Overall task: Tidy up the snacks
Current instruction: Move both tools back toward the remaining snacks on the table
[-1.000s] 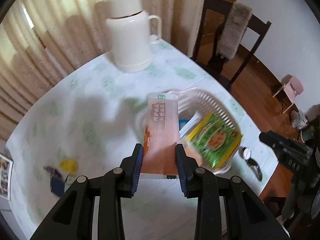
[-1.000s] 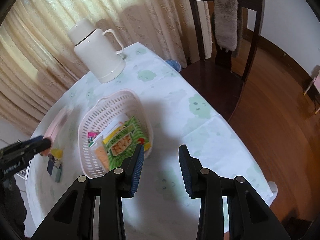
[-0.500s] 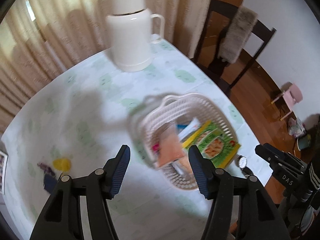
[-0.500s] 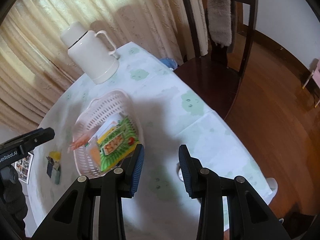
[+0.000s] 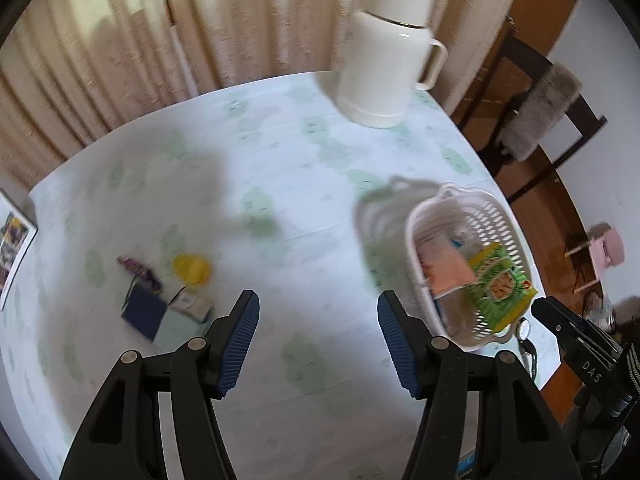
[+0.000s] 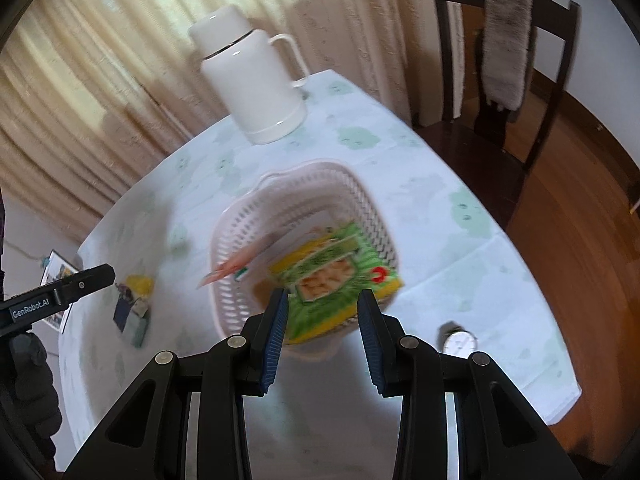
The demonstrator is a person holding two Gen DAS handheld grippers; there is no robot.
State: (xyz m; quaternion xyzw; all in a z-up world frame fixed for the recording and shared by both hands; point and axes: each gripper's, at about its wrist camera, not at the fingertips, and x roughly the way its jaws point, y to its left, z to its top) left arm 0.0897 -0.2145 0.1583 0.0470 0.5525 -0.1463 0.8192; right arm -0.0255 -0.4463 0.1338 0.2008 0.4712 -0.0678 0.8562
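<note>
Over the bare middle of the table [image 5: 280, 184], my left gripper [image 5: 318, 338] hangs with its blue pads spread wide and nothing between them; its jaws have just been opening. Look right: the orange snack packet [image 5: 444, 270] lies in the pink basket [image 5: 500, 216], propped on edge against the near wall, beside the green snack bag [image 5: 500, 284] that overhangs the rim. I judge that load delivered, so the hand is free for the next pick.

Toward the table's left edge, more small stuff waits: a yellow piece [image 5: 191, 268], a dark blue packet [image 5: 143, 311], a pale little packet [image 5: 192, 304], something purple [image 5: 138, 270]. Too blurred to name, but they sit clustered together, well apart from the basket. Likely my next targets.

My right gripper [image 6: 323, 334] hovers above the basket's near rim, fingers part-open and gripping nothing; the green bag shows between them but lies below, untouched. From here it could steady the basket if needed.

A white thermos jug [image 5: 388, 56] stands at the far edge, a wristwatch [image 6: 460, 342] by the right edge near the basket; neither looks like mine to sort.
</note>
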